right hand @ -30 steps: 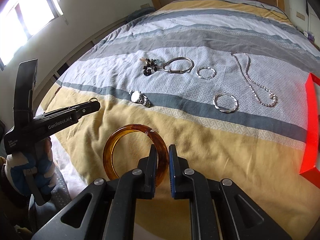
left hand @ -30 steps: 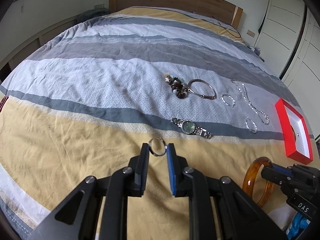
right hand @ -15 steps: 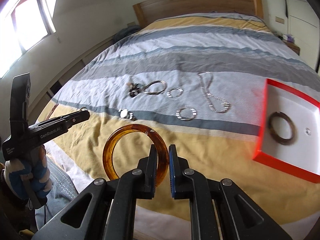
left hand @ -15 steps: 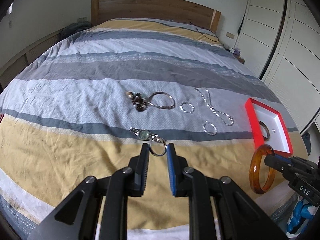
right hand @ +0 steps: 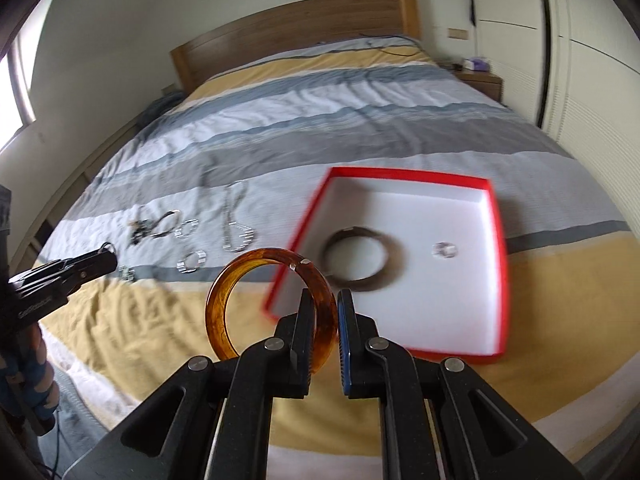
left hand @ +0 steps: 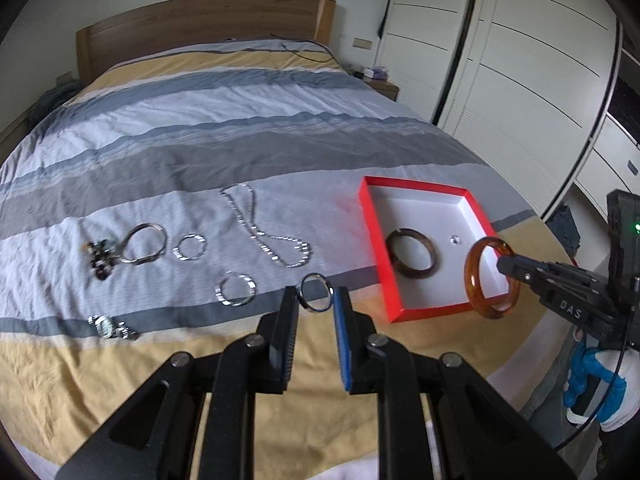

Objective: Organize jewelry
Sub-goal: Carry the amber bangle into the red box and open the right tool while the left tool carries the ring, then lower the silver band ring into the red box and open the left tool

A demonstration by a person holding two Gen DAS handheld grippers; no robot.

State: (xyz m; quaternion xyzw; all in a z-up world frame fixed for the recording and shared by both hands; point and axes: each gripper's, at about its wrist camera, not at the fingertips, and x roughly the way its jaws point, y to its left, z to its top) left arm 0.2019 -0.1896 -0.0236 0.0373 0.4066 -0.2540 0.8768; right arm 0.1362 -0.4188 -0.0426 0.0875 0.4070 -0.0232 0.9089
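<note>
My left gripper is shut on a thin silver ring and holds it above the bed, left of the red tray. My right gripper is shut on an amber bangle over the tray's near corner; the bangle also shows in the left wrist view. In the white-lined tray lie a dark bangle and a small clear piece. On the bedspread lie a silver necklace, silver bracelets, a bead cluster and a watch.
The striped bedspread covers the bed up to the wooden headboard. White wardrobe doors stand on the right. A nightstand sits beside the bed's head. The bed's near edge runs below both grippers.
Both grippers have swung right, toward the red tray, each still holding its piece. The tray now sits close in front of the right gripper.
</note>
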